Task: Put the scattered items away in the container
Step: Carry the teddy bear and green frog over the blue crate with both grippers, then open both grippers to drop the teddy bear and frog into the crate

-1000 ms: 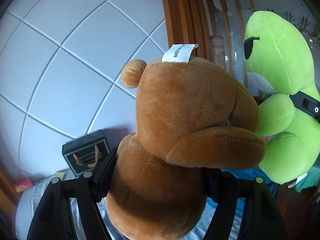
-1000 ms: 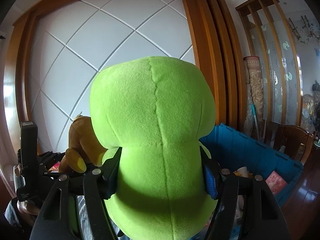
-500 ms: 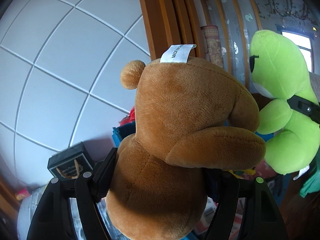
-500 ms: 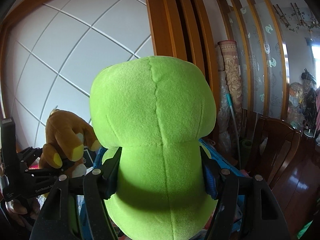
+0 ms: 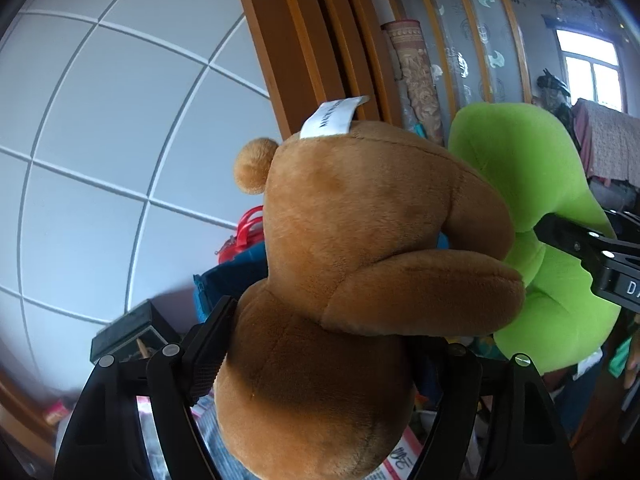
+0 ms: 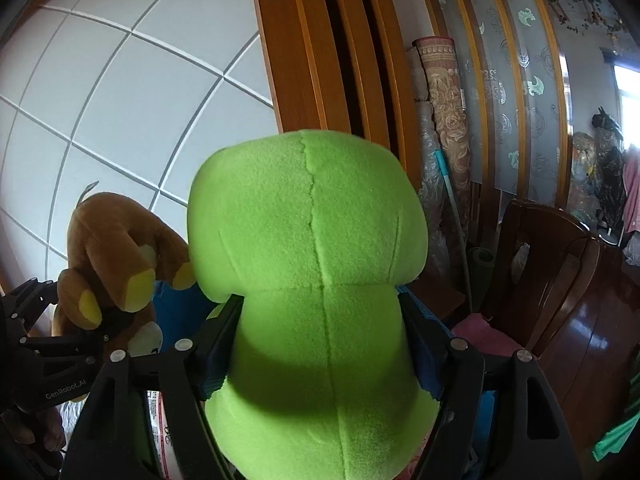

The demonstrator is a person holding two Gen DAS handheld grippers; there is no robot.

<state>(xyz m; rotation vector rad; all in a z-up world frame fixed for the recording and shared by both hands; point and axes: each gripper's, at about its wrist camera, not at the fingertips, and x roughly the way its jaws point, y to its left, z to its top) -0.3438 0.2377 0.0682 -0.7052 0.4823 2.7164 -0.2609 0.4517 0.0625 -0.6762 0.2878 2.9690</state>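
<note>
My left gripper (image 5: 320, 340) is shut on a brown plush bear (image 5: 360, 240) with a white tag, held up in the air. My right gripper (image 6: 320, 332) is shut on a green plush frog (image 6: 312, 280), also held up. Each toy shows in the other view: the frog (image 5: 540, 220) to the bear's right, the bear (image 6: 116, 256) to the frog's left. The two toys are close together. The blue container (image 5: 236, 276) lies below and behind them, mostly hidden by the toys; a bit of it (image 6: 176, 308) shows between bear and frog.
A white panelled wall (image 5: 100, 160) and wooden door frame (image 6: 320, 60) stand behind. A dark box (image 5: 128, 332) sits at lower left. A red bag (image 5: 244, 232) rests at the container. A wooden chair (image 6: 552, 272) and rolled mats (image 6: 444, 128) stand to the right.
Both grippers have swung to the right with their toys, bringing the door frame, window and chair into view. The frog and bear have come closer together. Both grips are unchanged.
</note>
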